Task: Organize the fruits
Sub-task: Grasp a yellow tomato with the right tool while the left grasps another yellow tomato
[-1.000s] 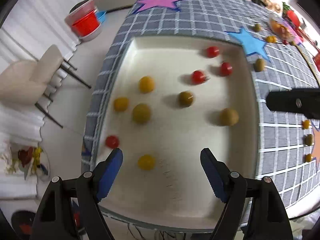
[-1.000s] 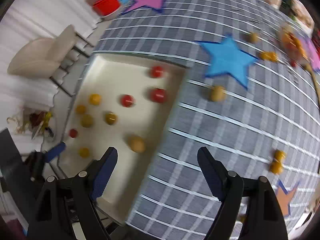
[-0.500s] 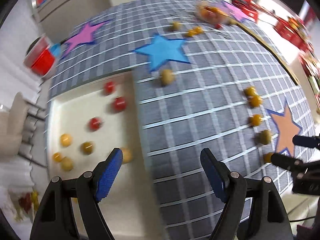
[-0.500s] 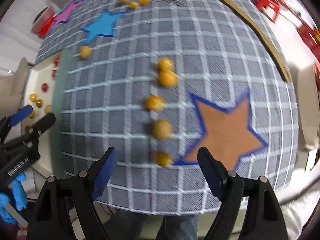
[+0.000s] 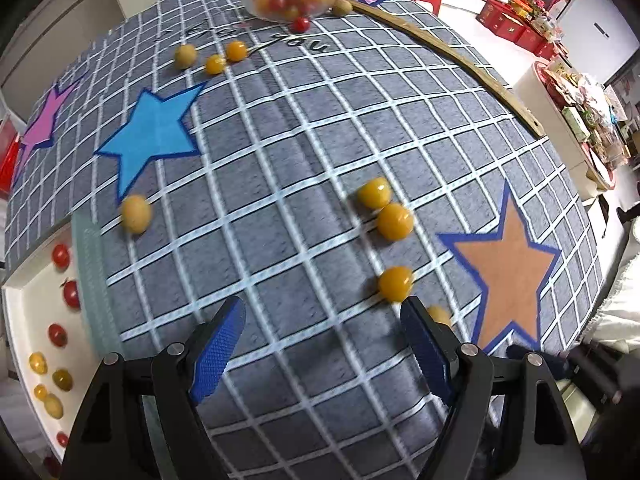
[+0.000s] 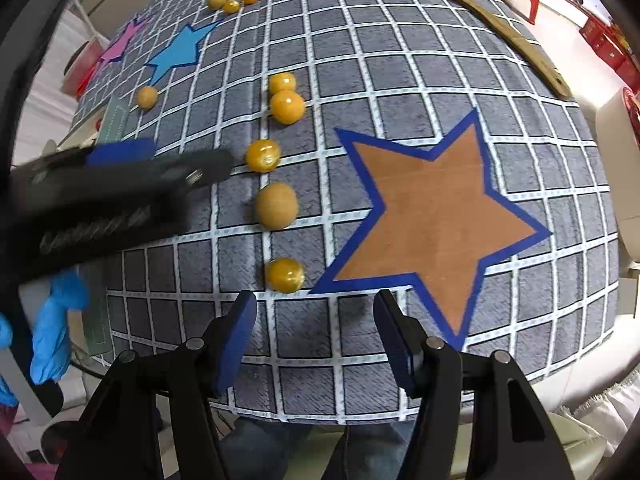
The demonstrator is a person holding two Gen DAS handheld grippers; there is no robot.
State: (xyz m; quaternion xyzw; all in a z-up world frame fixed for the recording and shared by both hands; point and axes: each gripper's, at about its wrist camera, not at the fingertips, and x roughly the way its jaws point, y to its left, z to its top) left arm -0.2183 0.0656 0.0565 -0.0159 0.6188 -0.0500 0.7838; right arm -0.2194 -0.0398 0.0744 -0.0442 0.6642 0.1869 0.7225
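My left gripper [image 5: 322, 344] hangs with its jaws spread wide and nothing between them, over the grey checked cloth [image 5: 304, 184]. A yellow fruit [image 5: 395, 283] lies just beyond my right-hand fingertip; another, half hidden behind that finger, may be touching it, though I cannot tell. My right gripper [image 6: 316, 334] is likewise released and empty, just short of the nearest yellow fruit [image 6: 285, 275] beside the orange star [image 6: 432, 216]. The white tray [image 5: 24, 320] at the cloth's left edge holds red and yellow fruits.
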